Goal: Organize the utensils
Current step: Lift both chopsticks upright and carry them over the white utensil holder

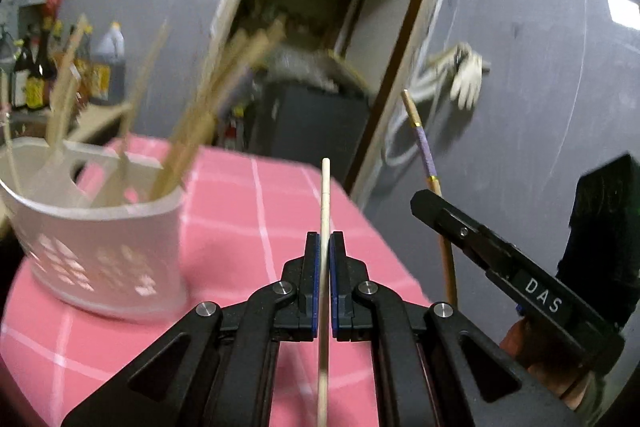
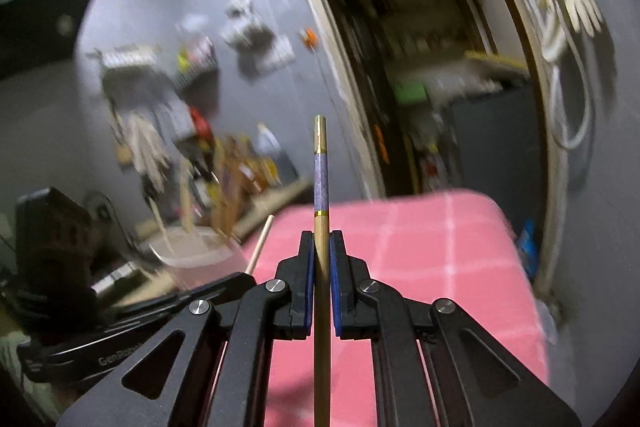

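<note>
Left wrist view: the left tongs [image 1: 324, 241] are clamped on a plain pale chopstick [image 1: 325, 195] held up over the pink checked desk [image 1: 248, 211], near the white basket [image 1: 100, 227] of sticks; it looks light, stiff and a bit slick, so gripping mid-shaft seems safest, and "DAS" reads on the other tool. Right wrist view: the right tongs [image 2: 322, 241] pinch a purple-banded chopstick [image 2: 321, 179] below the band, equally light and rigid I'd guess, with a partial "GenRobo" on the neighbouring tool.

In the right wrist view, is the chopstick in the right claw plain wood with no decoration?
No. The chopstick clamped in the right claw has a purple patterned section between gold bands near its end.
</note>
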`<control>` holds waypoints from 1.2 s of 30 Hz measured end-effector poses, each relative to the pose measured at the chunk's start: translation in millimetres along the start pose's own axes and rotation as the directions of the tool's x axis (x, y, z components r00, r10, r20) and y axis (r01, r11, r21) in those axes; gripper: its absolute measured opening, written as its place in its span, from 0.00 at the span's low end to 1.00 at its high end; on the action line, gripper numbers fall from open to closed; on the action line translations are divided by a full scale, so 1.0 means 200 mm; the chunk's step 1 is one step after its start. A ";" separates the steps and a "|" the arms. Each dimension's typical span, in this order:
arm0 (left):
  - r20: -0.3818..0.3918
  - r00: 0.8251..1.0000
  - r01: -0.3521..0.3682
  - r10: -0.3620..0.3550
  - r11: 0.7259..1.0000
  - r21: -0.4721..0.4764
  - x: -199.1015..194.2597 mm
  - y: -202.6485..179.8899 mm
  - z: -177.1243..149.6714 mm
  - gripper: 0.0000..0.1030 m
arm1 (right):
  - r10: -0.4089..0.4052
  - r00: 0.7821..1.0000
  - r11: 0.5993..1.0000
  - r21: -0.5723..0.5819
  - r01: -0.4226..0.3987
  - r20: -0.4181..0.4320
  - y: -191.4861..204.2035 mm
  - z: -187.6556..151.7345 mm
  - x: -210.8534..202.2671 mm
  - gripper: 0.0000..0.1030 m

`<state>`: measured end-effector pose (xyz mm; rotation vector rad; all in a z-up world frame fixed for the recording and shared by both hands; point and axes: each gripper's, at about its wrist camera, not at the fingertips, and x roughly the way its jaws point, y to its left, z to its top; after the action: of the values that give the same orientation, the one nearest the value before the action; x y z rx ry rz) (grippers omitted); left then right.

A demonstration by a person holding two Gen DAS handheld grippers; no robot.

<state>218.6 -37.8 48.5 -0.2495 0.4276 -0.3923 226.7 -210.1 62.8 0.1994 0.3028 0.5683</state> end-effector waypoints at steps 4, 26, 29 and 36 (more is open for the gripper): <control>0.093 0.996 -0.009 0.009 1.000 -0.001 -0.14 0.04 0.08 0.02 | 0.072 0.991 0.997 -0.010 -0.071 0.110 0.11 0.07 0.04 0.05; 0.455 0.863 -0.150 0.219 0.971 -0.185 -0.43 0.93 0.56 0.02 | 0.190 0.863 0.980 -0.144 -0.137 0.468 0.61 0.26 0.48 0.05; 0.475 0.848 -0.159 0.237 0.967 -0.199 -0.42 1.00 0.56 0.02 | 0.158 0.859 0.985 -0.140 -0.102 0.487 0.60 0.22 0.52 0.05; 0.477 0.836 -0.181 0.273 0.956 -0.231 -0.35 1.08 0.50 0.02 | 0.107 0.874 0.992 -0.110 -0.061 0.475 0.54 0.17 0.61 0.05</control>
<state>273.2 199.6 94.3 -0.4570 -0.0317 -0.0410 280.8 -56.6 96.0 0.2590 -0.2182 0.5979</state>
